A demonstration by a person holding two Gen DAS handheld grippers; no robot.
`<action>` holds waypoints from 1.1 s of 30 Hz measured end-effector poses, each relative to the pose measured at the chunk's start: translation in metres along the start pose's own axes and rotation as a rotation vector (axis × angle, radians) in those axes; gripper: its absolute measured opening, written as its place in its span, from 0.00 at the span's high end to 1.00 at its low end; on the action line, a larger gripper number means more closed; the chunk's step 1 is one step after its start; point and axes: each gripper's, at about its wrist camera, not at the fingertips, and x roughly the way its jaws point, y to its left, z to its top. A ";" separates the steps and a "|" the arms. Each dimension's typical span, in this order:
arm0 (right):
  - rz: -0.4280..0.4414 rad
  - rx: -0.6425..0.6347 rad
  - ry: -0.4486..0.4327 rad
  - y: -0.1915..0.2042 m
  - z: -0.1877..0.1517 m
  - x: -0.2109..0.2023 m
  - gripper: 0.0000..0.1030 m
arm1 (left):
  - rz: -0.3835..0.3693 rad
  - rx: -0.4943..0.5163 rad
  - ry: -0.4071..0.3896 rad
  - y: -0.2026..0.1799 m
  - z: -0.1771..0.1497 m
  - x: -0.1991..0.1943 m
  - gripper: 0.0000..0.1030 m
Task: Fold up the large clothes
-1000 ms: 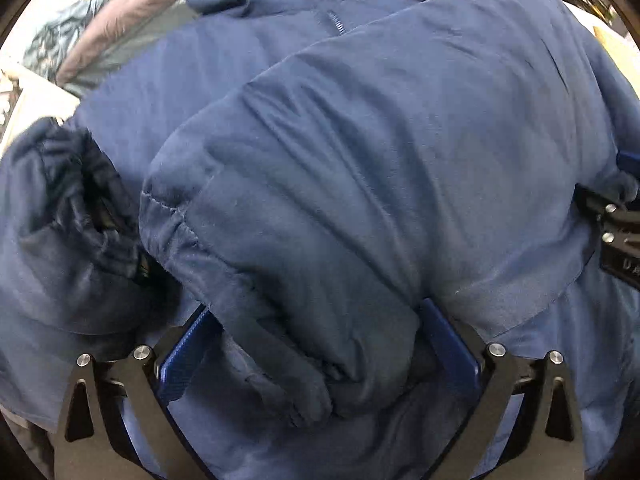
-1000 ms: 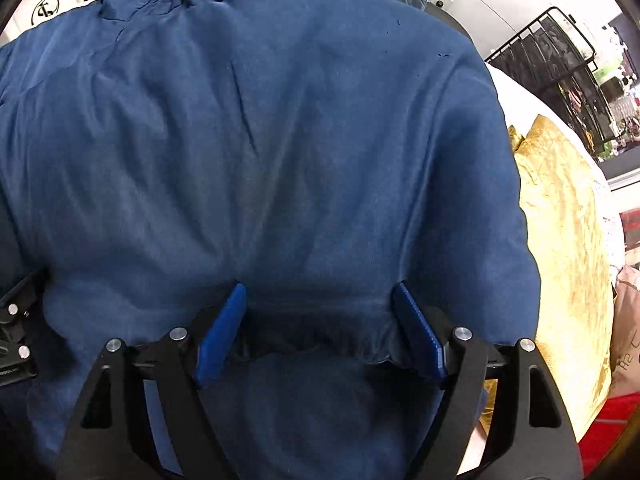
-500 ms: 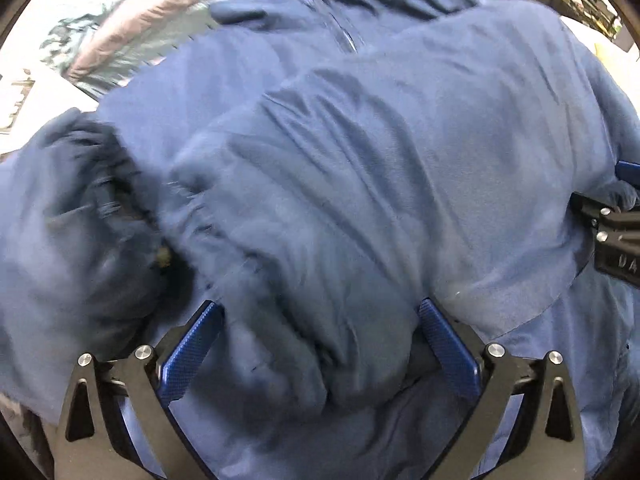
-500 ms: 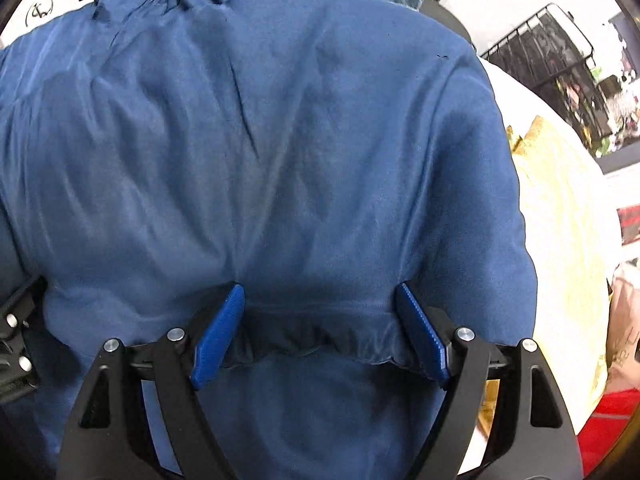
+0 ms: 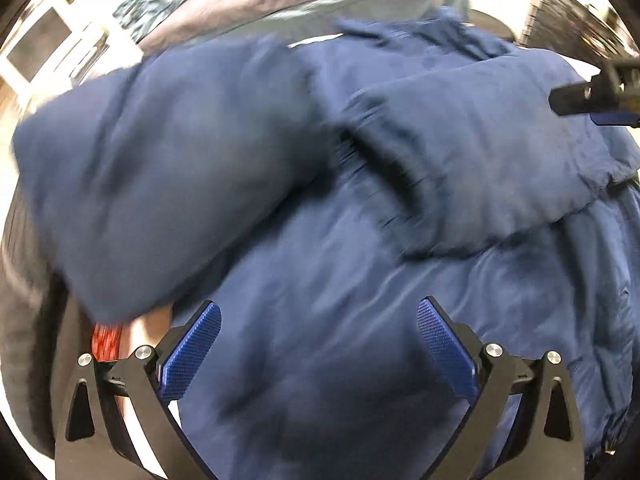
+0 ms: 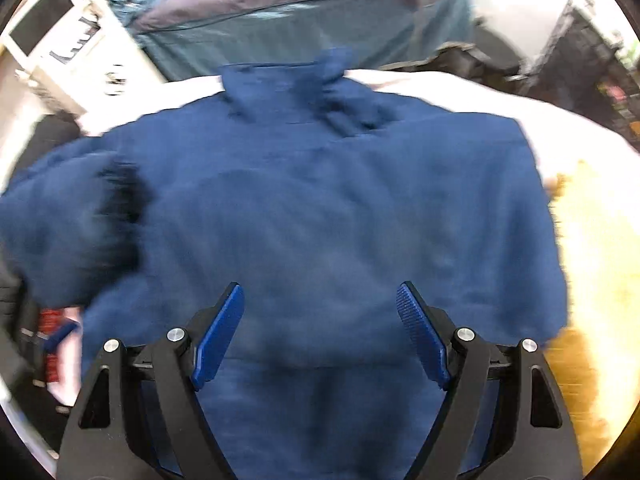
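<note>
A large navy blue jacket [image 6: 320, 208] lies spread on a white surface, collar [image 6: 288, 80] at the far end. Both sleeves are folded in over the body; the cuffs [image 5: 384, 168] meet near the middle in the left wrist view. My left gripper [image 5: 318, 344] is open above the jacket's lower body and holds nothing. My right gripper [image 6: 320, 320] is open above the jacket's lower part and holds nothing. The right gripper also shows at the right edge of the left wrist view [image 5: 596, 96]. Both views are motion-blurred.
A grey and teal garment pile [image 6: 304, 20] lies beyond the collar. A gold cushion [image 6: 592, 280] sits to the right of the jacket. A black wire rack [image 6: 588, 48] stands at the far right. White furniture [image 6: 52, 48] is at the far left.
Both grippers have let go of the jacket folds between their fingers and pulled back and up. The folded sleeves now lie on the jacket body.
</note>
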 end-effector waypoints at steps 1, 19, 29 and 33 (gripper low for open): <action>0.051 -0.005 0.015 0.008 0.002 0.005 0.24 | 0.005 -0.026 0.014 0.010 -0.007 0.001 0.06; 0.432 -0.115 0.089 0.156 0.040 0.075 0.24 | 0.053 -0.335 0.149 0.095 -0.089 0.005 0.06; 0.533 -0.163 0.092 0.187 0.044 0.043 0.85 | 0.053 -0.332 0.145 0.094 -0.084 0.004 0.06; 0.646 -0.144 0.067 0.178 0.049 -0.006 0.87 | 0.045 -0.308 0.111 0.090 -0.069 -0.003 0.06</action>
